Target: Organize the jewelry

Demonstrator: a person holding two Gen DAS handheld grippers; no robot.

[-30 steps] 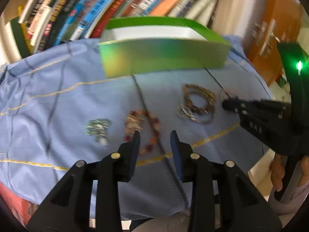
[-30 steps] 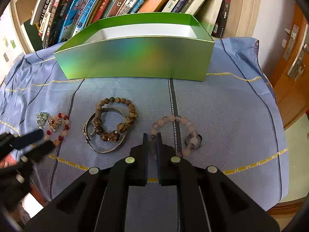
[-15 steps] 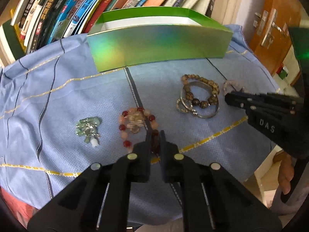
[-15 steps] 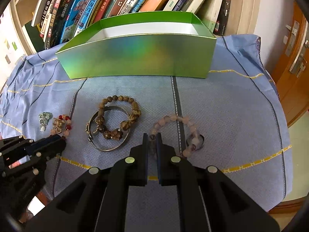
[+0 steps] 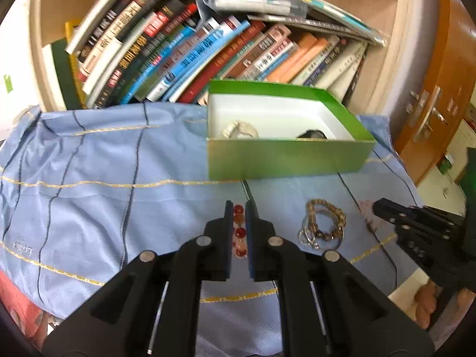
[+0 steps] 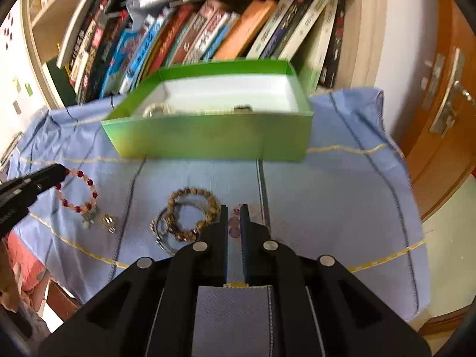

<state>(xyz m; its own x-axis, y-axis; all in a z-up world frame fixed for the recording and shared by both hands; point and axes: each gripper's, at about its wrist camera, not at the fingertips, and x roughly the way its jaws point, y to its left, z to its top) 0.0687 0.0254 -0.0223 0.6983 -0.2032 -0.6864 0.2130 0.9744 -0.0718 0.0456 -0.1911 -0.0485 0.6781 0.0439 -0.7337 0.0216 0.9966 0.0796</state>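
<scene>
My left gripper is shut on the red bead bracelet and holds it above the blue cloth; from the right wrist view the bracelet hangs from that gripper's tip. My right gripper is shut on the pink bead bracelet, lifted off the cloth. The green box stands at the back; a white bracelet and a dark item lie inside. A brown bead bracelet with a metal bangle lies on the cloth between the grippers.
A bookshelf full of leaning books stands right behind the box. A small green charm and a silver piece lie on the cloth at the left. The cloth's front edge drops off. A wooden door is at the right.
Both grippers have lifted with their bracelets and moved toward the green box. The red bracelet and the pink bracelet have left the cloth. The box interior has come into view.
</scene>
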